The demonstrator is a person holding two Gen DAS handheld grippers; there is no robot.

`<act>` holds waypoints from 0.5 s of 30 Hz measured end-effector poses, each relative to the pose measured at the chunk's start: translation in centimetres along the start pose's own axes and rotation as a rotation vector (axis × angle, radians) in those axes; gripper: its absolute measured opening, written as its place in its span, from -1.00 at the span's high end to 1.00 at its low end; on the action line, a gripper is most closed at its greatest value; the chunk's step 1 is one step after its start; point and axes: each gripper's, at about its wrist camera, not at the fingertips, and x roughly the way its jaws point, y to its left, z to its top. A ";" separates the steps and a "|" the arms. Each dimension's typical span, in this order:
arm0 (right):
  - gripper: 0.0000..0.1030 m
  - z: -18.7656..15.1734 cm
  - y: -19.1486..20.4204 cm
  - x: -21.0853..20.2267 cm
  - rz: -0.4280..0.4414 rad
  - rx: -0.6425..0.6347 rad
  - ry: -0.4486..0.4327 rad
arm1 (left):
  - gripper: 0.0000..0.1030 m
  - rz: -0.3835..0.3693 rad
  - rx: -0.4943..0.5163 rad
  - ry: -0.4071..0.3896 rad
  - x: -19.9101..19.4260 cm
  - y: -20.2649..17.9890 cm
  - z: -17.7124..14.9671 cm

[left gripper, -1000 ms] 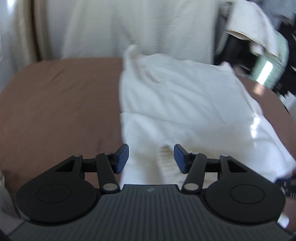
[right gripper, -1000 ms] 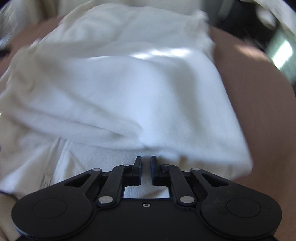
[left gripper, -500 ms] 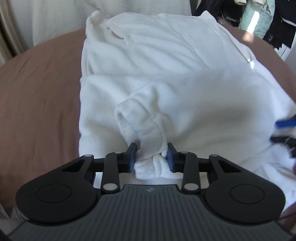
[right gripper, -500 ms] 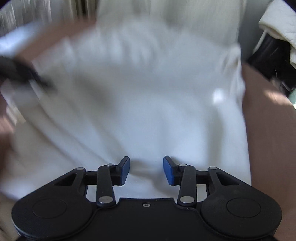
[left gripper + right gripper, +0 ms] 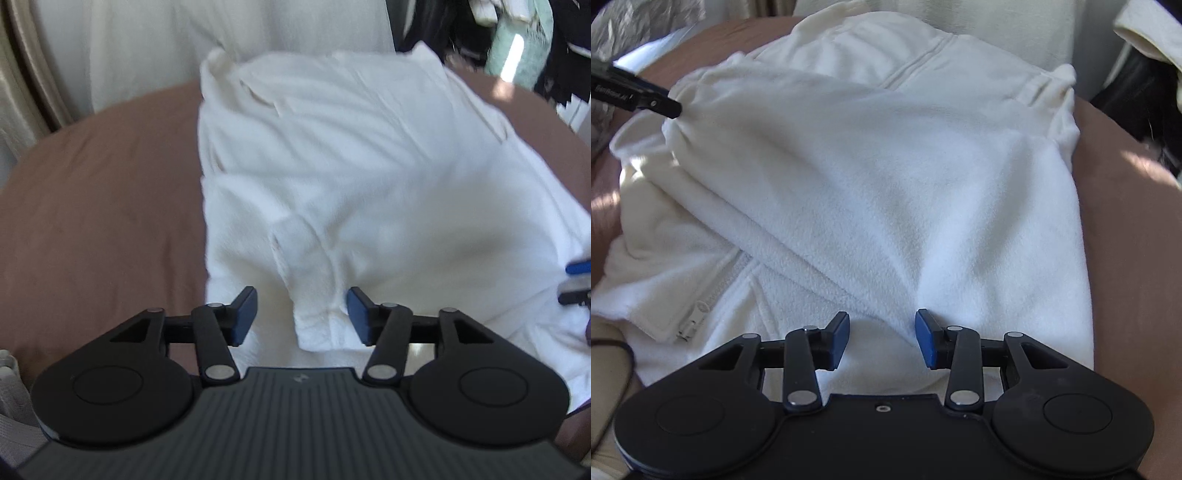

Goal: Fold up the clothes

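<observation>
Since half a second ago, the left gripper (image 5: pixel 301 315) has let go of the sleeve cuff (image 5: pixel 321 325) it pinched; its jaws are opening, and the cuff now lies loose between the blue pads (image 5: pixel 245 314) with a gap on each side. The right gripper (image 5: pixel 881 339) has its jaws open too, hanging just above the fabric and pressing on nothing. A white fleece jacket (image 5: pixel 886 192) lies spread on a brown bed cover (image 5: pixel 99 221), one side folded across the body, with its zipper (image 5: pixel 698 314) showing near the lower left of the right wrist view. In that view the left gripper's black tip (image 5: pixel 646 101) sits at the jacket's far left edge. Pale curtains (image 5: pixel 147 48) hang behind the bed, and other clothes (image 5: pixel 517 40) hang at the upper right.
</observation>
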 end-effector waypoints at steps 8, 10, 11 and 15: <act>0.04 -0.5 -2.4 -0.5 0.043 0.151 0.005 | -0.31 0.123 -0.058 0.086 3.7 2.6 -0.3; 0.04 -0.1 -1.9 -0.9 0.040 0.145 -0.005 | -0.31 0.169 -0.032 0.090 3.8 2.6 -0.4; 0.04 0.5 -1.6 -1.6 0.024 0.116 -0.028 | -0.31 0.169 -0.025 0.075 3.4 2.7 -0.4; 0.04 4.8 -0.4 -4.9 -0.065 -0.066 -0.112 | -0.31 0.117 -0.049 -0.027 1.0 3.1 0.5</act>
